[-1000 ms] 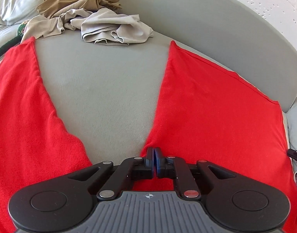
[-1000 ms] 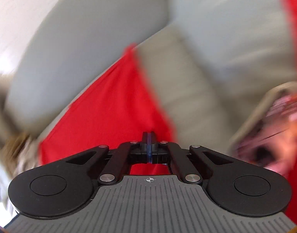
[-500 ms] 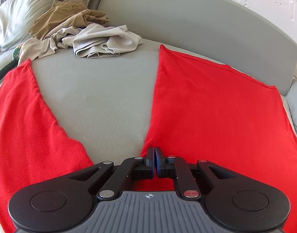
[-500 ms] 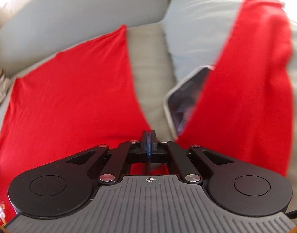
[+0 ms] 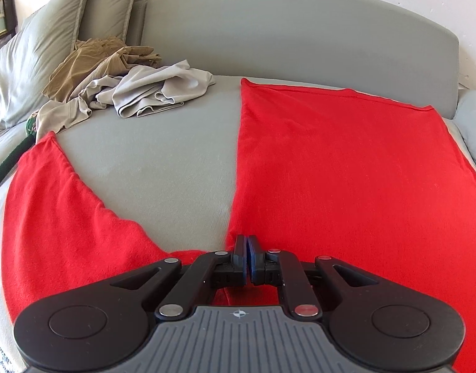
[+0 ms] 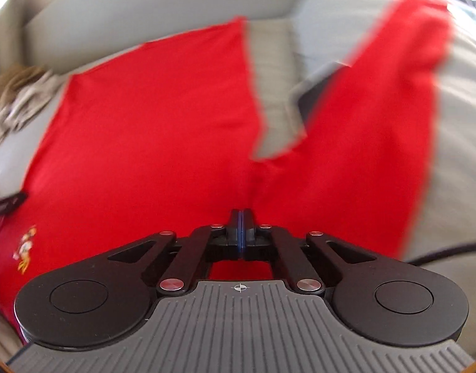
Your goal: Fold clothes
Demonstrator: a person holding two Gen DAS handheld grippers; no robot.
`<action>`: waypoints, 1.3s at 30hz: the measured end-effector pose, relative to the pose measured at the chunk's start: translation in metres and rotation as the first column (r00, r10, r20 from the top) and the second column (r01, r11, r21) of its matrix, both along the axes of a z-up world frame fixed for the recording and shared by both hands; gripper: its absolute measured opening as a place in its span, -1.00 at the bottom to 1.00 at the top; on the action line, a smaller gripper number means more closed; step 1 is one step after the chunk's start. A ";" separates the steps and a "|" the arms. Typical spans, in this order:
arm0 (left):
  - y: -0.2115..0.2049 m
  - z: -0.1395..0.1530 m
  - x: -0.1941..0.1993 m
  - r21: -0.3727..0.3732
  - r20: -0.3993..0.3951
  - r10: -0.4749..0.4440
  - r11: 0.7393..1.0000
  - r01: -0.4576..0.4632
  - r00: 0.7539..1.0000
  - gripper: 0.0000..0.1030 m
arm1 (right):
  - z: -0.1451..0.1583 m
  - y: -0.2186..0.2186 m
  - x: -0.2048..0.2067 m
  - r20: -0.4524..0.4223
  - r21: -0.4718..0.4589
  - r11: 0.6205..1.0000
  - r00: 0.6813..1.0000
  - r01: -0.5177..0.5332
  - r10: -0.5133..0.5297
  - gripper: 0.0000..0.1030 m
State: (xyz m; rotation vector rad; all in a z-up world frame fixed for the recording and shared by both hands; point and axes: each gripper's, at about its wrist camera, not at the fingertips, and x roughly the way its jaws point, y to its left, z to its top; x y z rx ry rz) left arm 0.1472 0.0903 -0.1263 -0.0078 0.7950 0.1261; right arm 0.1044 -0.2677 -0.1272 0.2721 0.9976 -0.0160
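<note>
Grey sofa seat (image 5: pixel 150 168) under a textured white wall is serving as the work surface; pillows are leaning at 10 o'clock in the left wrist view.

Red shirt (image 5: pixel 346 168) is lying spread on the seat, hem toward the backrest at 12 o'clock, body filling the 1–4 o'clock sector. One sleeve (image 5: pixel 60 217) is splaying out toward 8–9 o'clock. In the right wrist view the other sleeve (image 6: pixel 390 130) is reaching toward 1–2 o'clock, partly draped over a dark flat object, probably a phone or tablet (image 6: pixel 312 93); that view is motion-blurred, so this is not certain. A small embroidered logo (image 6: pixel 25 248) is showing at 8 o'clock.

Left gripper (image 5: pixel 247 253): jaws are pressing together, pinching red cloth near the armpit. Right gripper (image 6: pixel 241 230): jaws likewise meeting, red cloth running right up to them, so apparently pinching the opposite armpit or shoulder.

Pile of beige and tan clothes (image 5: pixel 122 84) is waiting at 10–11 o'clock, unfolded.

Judgement: the shirt is being held at both upper corners, either in laying-out or at the start of a fold. The next move calls for keeping both pinches level so the cloth stays taut, and for clearing the sleeve off the dark object.
</note>
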 end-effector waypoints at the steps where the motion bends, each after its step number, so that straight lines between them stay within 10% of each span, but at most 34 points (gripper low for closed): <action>1: -0.001 0.003 -0.001 0.001 -0.008 -0.005 1.000 0.005 1.000 -0.77 | 0.006 -0.010 -0.007 -0.019 0.016 1.000 1.000 0.025 -0.024 -0.96; 5: -0.011 0.027 -0.019 -0.083 -0.038 -0.033 0.996 0.030 0.999 -0.52 | 0.050 -0.052 -0.049 0.118 0.156 0.985 0.989 0.070 -0.089 -0.46; 7: -0.024 0.038 -0.031 -0.140 -0.066 -0.070 0.988 0.060 0.995 -0.47 | 0.071 -0.076 -0.067 0.232 0.179 0.972 0.954 0.150 -0.190 0.39; 8: -0.033 0.043 -0.038 -0.166 -0.079 -0.102 0.982 0.087 0.992 -0.45 | 0.081 -0.088 -0.075 0.288 0.189 0.963 0.926 0.193 -0.242 0.43; 16: -0.127 0.047 -0.076 -0.406 0.020 -0.479 0.799 0.445 0.878 -0.39 | 0.072 -0.198 -0.044 0.281 0.388 0.823 0.797 0.415 -0.535 0.25; 27: -0.241 0.004 -0.056 -0.377 -0.021 -0.743 0.626 0.683 0.669 -0.59 | 0.016 -0.294 0.062 0.256 0.637 0.657 0.693 0.404 -0.674 -0.10; 32: -0.230 0.000 -0.046 -0.450 -0.036 -0.744 0.608 0.654 0.667 -0.55 | 0.001 -0.324 0.110 0.264 0.699 0.614 0.665 0.368 -0.699 -0.41; 37: -0.228 -0.002 -0.042 -0.469 -0.046 -0.735 0.614 0.634 0.677 -0.48 | -0.004 -0.334 0.147 0.307 0.676 0.644 0.656 0.359 -0.689 -0.42; 39: -0.229 -0.001 -0.043 -0.466 -0.048 -0.734 0.617 0.634 0.678 -0.49 | 0.000 -0.331 0.153 0.328 0.620 0.682 0.661 0.389 -0.675 -0.78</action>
